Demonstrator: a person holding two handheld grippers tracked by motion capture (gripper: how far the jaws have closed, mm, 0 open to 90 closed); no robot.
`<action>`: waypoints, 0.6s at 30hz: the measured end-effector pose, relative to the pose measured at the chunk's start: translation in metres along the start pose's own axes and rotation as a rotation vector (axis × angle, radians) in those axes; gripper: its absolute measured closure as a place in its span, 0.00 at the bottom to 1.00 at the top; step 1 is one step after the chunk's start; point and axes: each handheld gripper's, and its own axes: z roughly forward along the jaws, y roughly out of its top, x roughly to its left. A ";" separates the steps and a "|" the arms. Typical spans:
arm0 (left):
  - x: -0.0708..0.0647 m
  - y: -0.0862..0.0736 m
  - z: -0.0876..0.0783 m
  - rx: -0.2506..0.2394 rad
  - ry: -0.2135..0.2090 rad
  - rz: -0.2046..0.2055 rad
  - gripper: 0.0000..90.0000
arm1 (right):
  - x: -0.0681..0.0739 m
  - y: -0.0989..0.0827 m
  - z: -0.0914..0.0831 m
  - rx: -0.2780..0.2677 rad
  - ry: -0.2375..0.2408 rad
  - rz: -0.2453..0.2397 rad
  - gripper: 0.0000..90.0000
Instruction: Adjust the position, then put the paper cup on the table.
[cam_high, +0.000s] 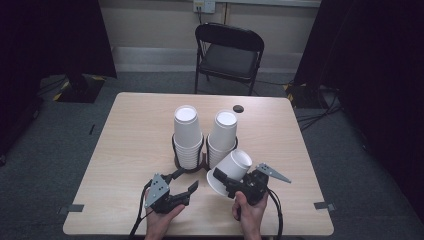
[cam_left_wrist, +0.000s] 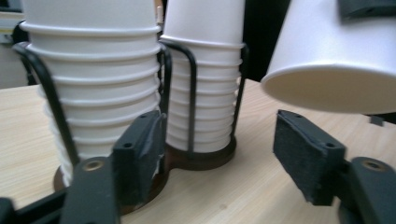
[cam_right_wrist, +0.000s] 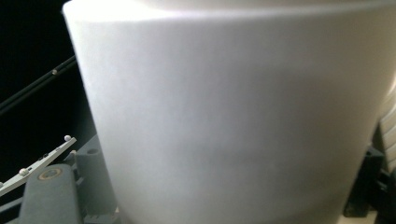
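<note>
Right gripper (cam_high: 226, 179) fingers clamped on inverted paper cup (cam_high: 231, 167), tilted above desk (cam_high: 125, 150) just beside stacks (cam_high: 188, 135); left gripper (cam_high: 186, 181) fingers spread, empty; risk: over-squeeze crushes wall, cup slips out.

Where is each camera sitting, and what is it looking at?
High view: above the person's side, looking down at the table; both hands and grippers show.
Left gripper view: on the left gripper, facing the cup stacks; its open jaws show.
Right gripper view: on the right gripper, up against the held cup.
All three share that cup.
</note>
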 end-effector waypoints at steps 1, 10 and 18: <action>0.000 0.000 0.000 -0.003 -0.004 0.002 0.40 | 0.000 -0.001 0.001 -0.001 0.005 0.007 0.17; -0.001 0.002 0.007 -0.026 -0.073 -0.015 0.42 | 0.001 -0.007 0.005 0.004 0.053 0.066 0.17; 0.000 0.001 0.012 -0.067 -0.114 -0.017 0.47 | 0.005 -0.012 0.013 0.024 0.096 0.113 0.17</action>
